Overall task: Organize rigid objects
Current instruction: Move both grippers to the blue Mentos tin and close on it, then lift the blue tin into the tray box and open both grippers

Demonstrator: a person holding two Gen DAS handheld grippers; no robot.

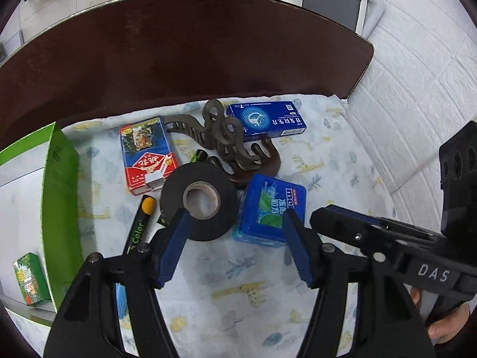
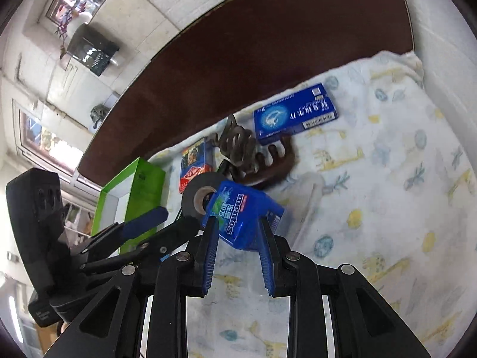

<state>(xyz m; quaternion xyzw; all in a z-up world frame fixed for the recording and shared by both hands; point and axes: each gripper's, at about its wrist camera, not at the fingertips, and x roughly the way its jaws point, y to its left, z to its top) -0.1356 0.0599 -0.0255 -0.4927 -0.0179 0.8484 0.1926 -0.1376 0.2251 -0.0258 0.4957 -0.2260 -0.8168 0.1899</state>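
On the patterned cloth [image 1: 244, 295] lie a black tape roll [image 1: 199, 201], a blue Mentos box [image 1: 271, 208], a red and blue card box [image 1: 146, 155], a long blue box [image 1: 265, 120] and a brown hair claw [image 1: 232, 146]. My left gripper [image 1: 235, 247] is open, just short of the tape roll and the Mentos box. My right gripper [image 2: 238, 238] is shut on the Mentos box [image 2: 238, 211], its pads on both sides. The tape roll [image 2: 198, 198] lies just behind it.
A green open box [image 1: 56, 203] stands at the left with a small green carton [image 1: 28, 279] inside. A pen [image 1: 140, 220] and a green battery [image 1: 199, 157] lie near the tape. A dark brown headboard [image 1: 179, 59] rises behind the cloth. The green box also shows in the right wrist view [image 2: 140, 191].
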